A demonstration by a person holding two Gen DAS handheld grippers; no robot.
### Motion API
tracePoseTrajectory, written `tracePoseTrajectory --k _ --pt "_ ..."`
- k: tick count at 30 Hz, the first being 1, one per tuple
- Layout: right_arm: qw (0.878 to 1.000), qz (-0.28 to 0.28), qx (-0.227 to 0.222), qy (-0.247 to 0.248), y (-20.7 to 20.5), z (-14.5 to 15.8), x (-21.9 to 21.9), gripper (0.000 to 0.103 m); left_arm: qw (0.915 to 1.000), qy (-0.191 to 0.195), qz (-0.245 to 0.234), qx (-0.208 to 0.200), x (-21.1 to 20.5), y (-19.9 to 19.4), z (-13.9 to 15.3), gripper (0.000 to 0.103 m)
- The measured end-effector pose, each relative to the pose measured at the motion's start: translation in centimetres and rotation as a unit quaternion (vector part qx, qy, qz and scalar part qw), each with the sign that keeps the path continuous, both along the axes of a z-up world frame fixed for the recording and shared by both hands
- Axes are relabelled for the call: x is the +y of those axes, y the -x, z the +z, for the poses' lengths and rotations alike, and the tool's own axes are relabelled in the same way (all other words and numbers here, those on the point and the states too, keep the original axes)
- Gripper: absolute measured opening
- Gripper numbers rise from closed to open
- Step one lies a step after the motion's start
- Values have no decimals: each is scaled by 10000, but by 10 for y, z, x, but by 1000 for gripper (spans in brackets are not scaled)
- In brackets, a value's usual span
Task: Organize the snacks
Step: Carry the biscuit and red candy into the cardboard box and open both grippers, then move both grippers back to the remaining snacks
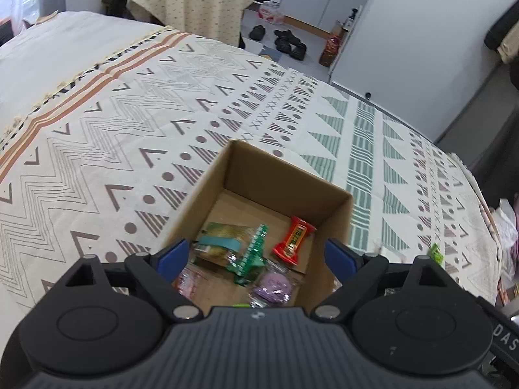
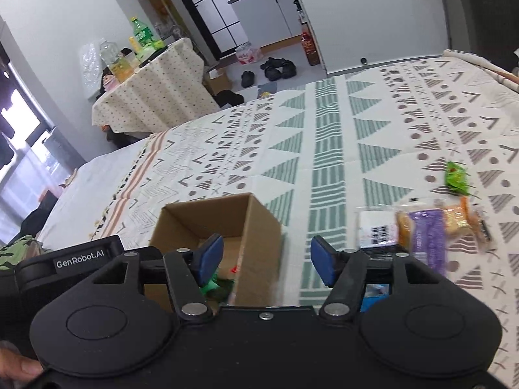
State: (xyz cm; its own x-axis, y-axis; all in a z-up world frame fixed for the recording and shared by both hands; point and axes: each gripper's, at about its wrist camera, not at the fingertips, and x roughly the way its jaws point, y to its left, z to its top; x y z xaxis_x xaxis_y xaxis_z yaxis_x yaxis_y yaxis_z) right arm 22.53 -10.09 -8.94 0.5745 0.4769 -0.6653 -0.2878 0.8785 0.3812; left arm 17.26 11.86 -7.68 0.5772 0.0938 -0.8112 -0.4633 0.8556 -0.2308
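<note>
Over the box [image 1: 288,188], the left gripper [image 1: 256,256] hangs with its blue pads [image 1: 172,256] spread wide and nothing between them; it touches no snack. Down inside the box, just past the pads, lie a purple packet [image 1: 274,287] at 6 o'clock, a green packet [image 1: 251,259] beside it, a teal-banded packet [image 1: 220,243] at 9 o'clock and a red packet [image 1: 293,236] at 2 o'clock near the far right wall.

From the right wrist, the right gripper [image 2: 266,261] stands partly open, also empty, its left pad [image 2: 211,259] over the box's [image 2: 259,227] near right corner and its right pad over the cloth [image 2: 327,162]. At 2 o'clock from it, outside the box, a purple-banded snack pack [image 2: 428,230] lies on the cloth with a white packet [image 2: 378,228] touching its left side; a small green packet [image 2: 455,176] sits farther off at 1 o'clock. A thumb [image 2: 22,368] shows at the lower left edge.

Under everything is a bed spread with a cream cloth patterned in grey zigzags, dots and green triangles. Beyond it, at 11 o'clock, a draped table [image 2: 155,94] carries bottles [image 2: 142,32]; at 12 o'clock black shoes [image 2: 279,66] lie on the floor before white cabinets [image 2: 259,9].
</note>
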Motion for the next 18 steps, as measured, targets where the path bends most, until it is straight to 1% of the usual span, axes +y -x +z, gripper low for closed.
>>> tracePoseTrajectory --k 1,3,5,7,9,12,14,18 --pt "10000 -33 -21 18 1 1 -4 70 10000 -7 -42 -11 -4 0 1 94" --pt "9999 -86 -113 53 4 3 -13 81 9999 -30 -134 -46 -12 0 3 95" --pt "9997 -120 -189 91 7 5 -21 86 9996 -88 -247 -68 -22 0 5 100" --pt "9996 -163 -229 99 9 6 -30 90 9993 -143 -337 -89 -30 -1 6 103" --pt "9994 -194 -264 112 9 7 -38 97 9990 -139 -423 -100 -39 -2 7 103" --pt "9991 -256 -317 146 11 8 -50 103 9984 -124 -531 -123 -50 -3 9 103" --pt "9988 -320 -330 163 11 8 -59 103 9978 -199 -616 -167 -58 -3 10 103" --pt "9982 -429 -341 239 11 5 -76 103 9971 -191 -698 -236 -71 -5 10 103"
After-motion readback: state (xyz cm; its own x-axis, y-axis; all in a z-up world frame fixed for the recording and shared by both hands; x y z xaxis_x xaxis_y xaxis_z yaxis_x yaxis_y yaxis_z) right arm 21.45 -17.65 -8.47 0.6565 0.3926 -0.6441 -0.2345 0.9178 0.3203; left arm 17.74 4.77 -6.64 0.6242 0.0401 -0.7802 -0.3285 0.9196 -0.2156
